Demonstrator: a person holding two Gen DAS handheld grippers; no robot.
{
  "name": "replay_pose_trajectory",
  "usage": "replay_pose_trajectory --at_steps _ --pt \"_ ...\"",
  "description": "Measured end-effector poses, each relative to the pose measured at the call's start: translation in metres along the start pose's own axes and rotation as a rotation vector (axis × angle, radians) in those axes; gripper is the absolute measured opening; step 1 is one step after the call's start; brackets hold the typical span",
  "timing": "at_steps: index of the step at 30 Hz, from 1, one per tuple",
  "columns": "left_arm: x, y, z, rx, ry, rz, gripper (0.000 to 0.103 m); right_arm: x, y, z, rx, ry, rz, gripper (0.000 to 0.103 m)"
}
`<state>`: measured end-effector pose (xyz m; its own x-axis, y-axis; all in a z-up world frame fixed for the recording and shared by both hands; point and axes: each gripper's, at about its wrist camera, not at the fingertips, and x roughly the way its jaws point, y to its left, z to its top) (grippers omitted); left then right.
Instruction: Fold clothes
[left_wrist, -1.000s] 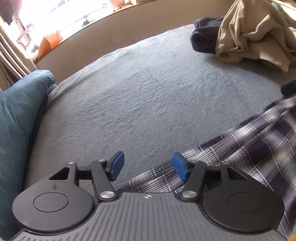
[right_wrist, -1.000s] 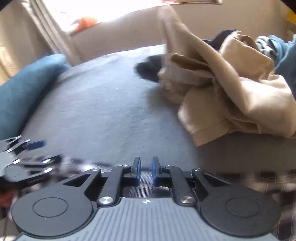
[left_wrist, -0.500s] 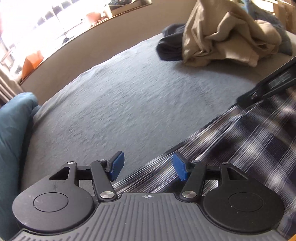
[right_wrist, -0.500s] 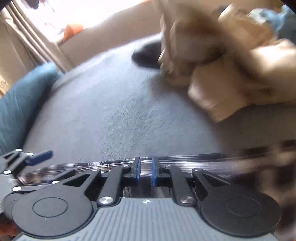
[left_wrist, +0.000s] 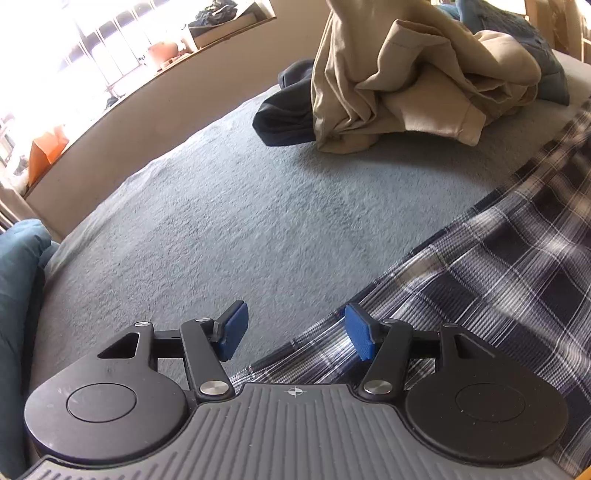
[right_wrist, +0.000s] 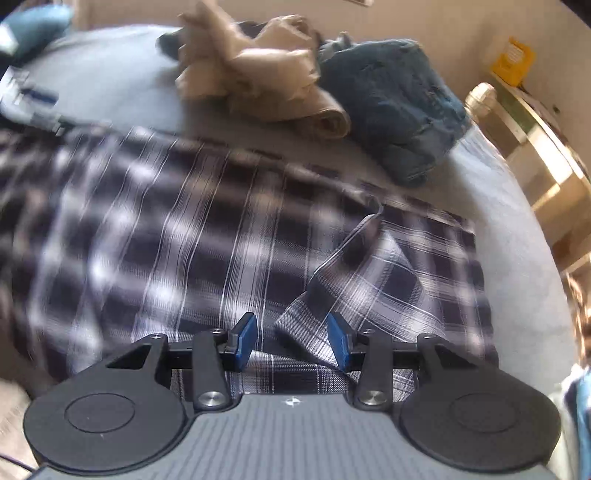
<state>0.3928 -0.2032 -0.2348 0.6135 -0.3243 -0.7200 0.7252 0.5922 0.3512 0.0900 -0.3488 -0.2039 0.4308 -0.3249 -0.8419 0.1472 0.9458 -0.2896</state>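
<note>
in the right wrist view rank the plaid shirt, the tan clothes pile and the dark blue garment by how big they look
1. plaid shirt, largest by far, though nearest the camera.
2 and 3. tan clothes pile and dark blue garment look about alike; unranked.

Grey bed (left_wrist: 229, 206) (beige wall (left_wrist: 155, 122)), bright window (left_wrist: 74, 51).

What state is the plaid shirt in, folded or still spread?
Mostly spread. The plaid shirt lies flat across the grey blanket, with only one flap turned over near the right hand-held gripper, whose jaws are opening.
</note>
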Motion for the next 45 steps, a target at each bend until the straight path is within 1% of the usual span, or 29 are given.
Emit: replay_pose_trajectory --at_steps 2,4,5,7,8,11,15,18,22,24,28,34,37,40,43,44,45 --pt "-0.003 -0.004 0.002 0.003 0.001 0.004 0.058 0.015 0.004 -0.002 -0.047 0.006 -0.013 0.045" --pt "-0.006 -0.007 0.005 0.007 0.003 0.005 0.058 0.028 0.003 -0.001 -0.046 0.023 -0.009 0.042" --pt "-0.007 -0.009 0.006 0.01 0.003 0.004 0.058 0.031 -0.002 0.001 -0.022 0.026 0.003 0.037" --pt "-0.008 -0.013 0.008 0.014 0.005 0.0 0.058 0.035 -0.015 0.007 0.037 0.028 0.025 0.021" --pt "-0.008 -0.015 0.009 0.017 0.006 -0.001 0.058 0.036 -0.021 0.01 0.051 0.027 0.014 0.009" --pt "-0.005 -0.02 0.011 0.016 0.015 0.001 0.058 0.031 -0.045 0.019 0.053 -0.005 -0.056 0.005" --pt "0.002 -0.025 0.014 0.014 0.027 0.009 0.058 0.016 -0.099 0.038 0.07 -0.066 -0.164 0.004" --pt "0.005 -0.027 0.015 0.018 0.03 0.016 0.058 0.018 -0.146 0.057 0.07 -0.088 -0.24 0.003" --pt "0.007 -0.028 0.017 0.022 0.03 0.022 0.058 0.034 -0.197 0.078 0.085 -0.084 -0.276 0.002" --pt "0.007 -0.028 0.018 0.023 0.03 0.024 0.059 0.042 -0.21 0.088 0.081 -0.079 -0.276 0.002" --pt "0.009 -0.027 0.018 0.018 0.036 0.031 0.059 0.056 -0.217 0.099 0.079 -0.071 -0.258 0.002" --pt "0.012 -0.029 0.017 0.029 0.038 0.034 0.059 0.086 -0.217 0.094 0.088 0.0 -0.232 0.002" --pt "0.013 -0.029 0.017 0.036 0.037 0.033 0.059 0.094 -0.224 0.088 0.139 0.03 -0.204 0.002" --pt "0.014 -0.028 0.018 0.04 0.041 0.035 0.062 0.108 -0.233 0.086 0.205 0.063 -0.172 0.003" --pt "0.015 -0.028 0.02 0.044 0.048 0.035 0.063 0.122 -0.241 0.085 0.273 0.098 -0.139 0.004" --pt "0.015 -0.028 0.021 0.045 0.052 0.035 0.063 0.128 -0.246 0.084 0.31 0.111 -0.134 0.005" --pt "0.015 -0.028 0.022 0.046 0.056 0.033 0.063 0.131 -0.252 0.083 0.363 0.117 -0.129 0.008"
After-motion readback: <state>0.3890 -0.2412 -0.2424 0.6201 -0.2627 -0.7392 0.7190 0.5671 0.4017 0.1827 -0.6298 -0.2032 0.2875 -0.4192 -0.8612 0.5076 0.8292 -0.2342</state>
